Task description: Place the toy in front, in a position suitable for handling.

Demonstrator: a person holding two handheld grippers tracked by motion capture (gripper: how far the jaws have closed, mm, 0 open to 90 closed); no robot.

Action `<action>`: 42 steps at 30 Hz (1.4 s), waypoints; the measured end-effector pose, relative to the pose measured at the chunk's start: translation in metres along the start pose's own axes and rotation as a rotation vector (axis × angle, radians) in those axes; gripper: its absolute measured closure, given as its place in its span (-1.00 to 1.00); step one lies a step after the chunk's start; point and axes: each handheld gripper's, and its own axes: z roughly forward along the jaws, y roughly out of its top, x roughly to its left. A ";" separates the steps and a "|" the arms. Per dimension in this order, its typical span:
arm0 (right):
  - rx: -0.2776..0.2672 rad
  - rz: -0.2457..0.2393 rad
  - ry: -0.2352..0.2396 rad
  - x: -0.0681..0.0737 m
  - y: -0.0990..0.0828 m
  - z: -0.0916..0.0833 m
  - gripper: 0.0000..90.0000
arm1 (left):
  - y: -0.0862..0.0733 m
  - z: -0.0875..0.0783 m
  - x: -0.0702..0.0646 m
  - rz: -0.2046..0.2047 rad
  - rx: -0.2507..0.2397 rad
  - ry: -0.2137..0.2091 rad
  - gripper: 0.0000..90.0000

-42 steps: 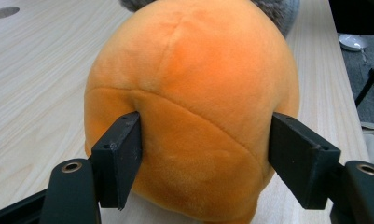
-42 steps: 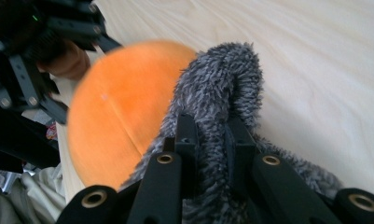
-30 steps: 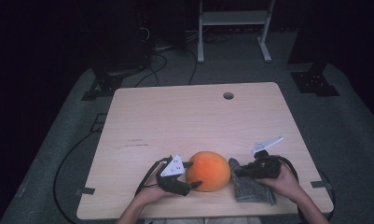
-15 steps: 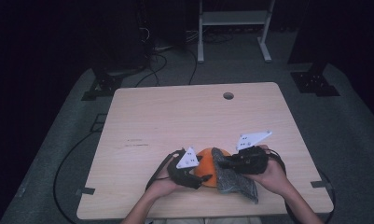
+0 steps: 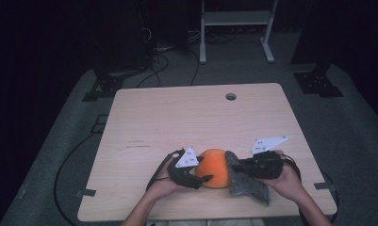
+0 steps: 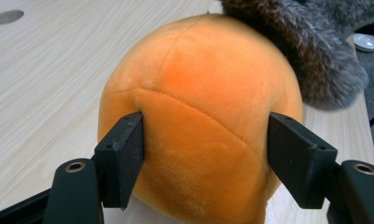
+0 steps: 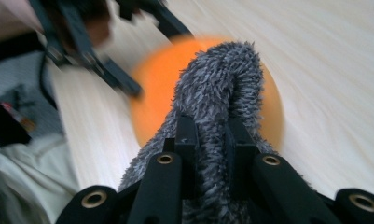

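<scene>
Resting near the front edge of the wooden counter [image 5: 177, 117], an orange plush ball [image 6: 198, 116] sits squeezed between the fingers [image 6: 121, 158] of the left gripper [image 5: 203, 178], which press its two sides. A grey furry cloth [image 7: 217, 93] drapes against the ball's far side from those fingers, its edge pinched tight in the nearly closed fingers [image 7: 187, 140] of the right gripper [image 5: 241, 165]. The cloth's lower part hangs beneath the right fingers onto the counter.
</scene>
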 end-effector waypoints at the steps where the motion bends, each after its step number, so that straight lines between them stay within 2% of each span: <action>1: 0.001 -0.012 0.003 0.002 0.005 0.003 0.73 | 0.001 0.000 0.000 0.002 -0.005 0.001 -0.34; 3: 0.041 -0.035 -0.017 0.003 0.006 0.013 0.73 | 0.001 -0.003 -0.001 0.012 -0.028 -0.002 -0.44; 5: 0.048 -0.023 -0.012 -0.001 0.002 0.016 0.73 | -0.001 -0.007 0.001 0.006 -0.047 0.001 -0.58; 8: 0.031 0.021 -0.008 -0.010 -0.007 0.010 0.73 | -0.005 -0.010 0.010 -0.063 -0.042 0.000 -0.72; 10: 0.026 0.046 -0.007 -0.013 -0.013 0.007 0.73 | -0.008 -0.007 0.016 -0.122 -0.043 -0.049 -0.70; 11: 0.024 0.053 -0.005 -0.014 -0.014 0.007 0.73 | -0.008 -0.005 0.016 -0.138 -0.034 -0.076 -0.67; 12: 0.024 0.054 -0.003 -0.014 -0.015 0.007 0.73 | -0.008 -0.003 0.016 -0.133 -0.039 -0.103 -0.57; 14: 0.034 0.045 -0.011 -0.013 -0.015 0.007 0.73 | -0.006 -0.002 0.012 -0.106 -0.048 -0.082 -0.25; 16: 0.049 0.031 -0.030 -0.012 -0.011 0.003 0.73 | -0.003 -0.004 0.010 -0.105 -0.072 -0.070 -0.03; 17: 0.049 0.024 -0.038 -0.012 -0.008 0.000 0.73 | 0.000 -0.006 0.008 -0.100 -0.078 -0.057 0.02; 18: 0.035 0.010 -0.040 -0.010 -0.003 -0.005 0.73 | 0.003 -0.007 0.007 -0.097 -0.080 -0.061 0.04; 21: -0.002 -0.043 -0.016 0.004 0.014 -0.013 0.73 | 0.012 -0.006 0.001 -0.053 -0.074 -0.055 0.06; 24: 0.016 -0.107 0.000 0.019 0.032 -0.005 0.73 | 0.020 -0.003 -0.002 -0.024 -0.071 -0.051 0.06; 26: 0.054 -0.128 -0.006 0.023 0.038 0.006 0.73 | 0.021 -0.003 -0.003 -0.011 -0.049 -0.043 0.05; 27: 0.070 -0.128 -0.007 0.023 0.039 0.011 0.73 | 0.020 -0.002 -0.003 -0.009 -0.035 -0.040 0.05; 31: 0.065 -0.095 0.011 0.017 0.028 0.013 0.73 | 0.014 -0.001 0.000 -0.021 -0.030 -0.048 0.04; 35: 0.071 -0.056 0.004 0.010 0.008 0.007 0.73 | 0.012 -0.001 -0.001 -0.006 -0.024 -0.044 0.03; 38: 0.088 -0.028 -0.013 0.004 -0.007 0.000 0.73 | 0.013 -0.001 -0.002 -0.014 -0.038 -0.045 0.01; 41: 0.114 -0.020 -0.037 0.002 -0.013 -0.006 0.73 | 0.017 -0.001 -0.004 -0.003 -0.041 -0.045 0.01; 42: 0.108 -0.021 -0.039 0.004 -0.013 -0.009 0.73 | 0.018 -0.001 -0.004 0.000 -0.040 -0.043 0.01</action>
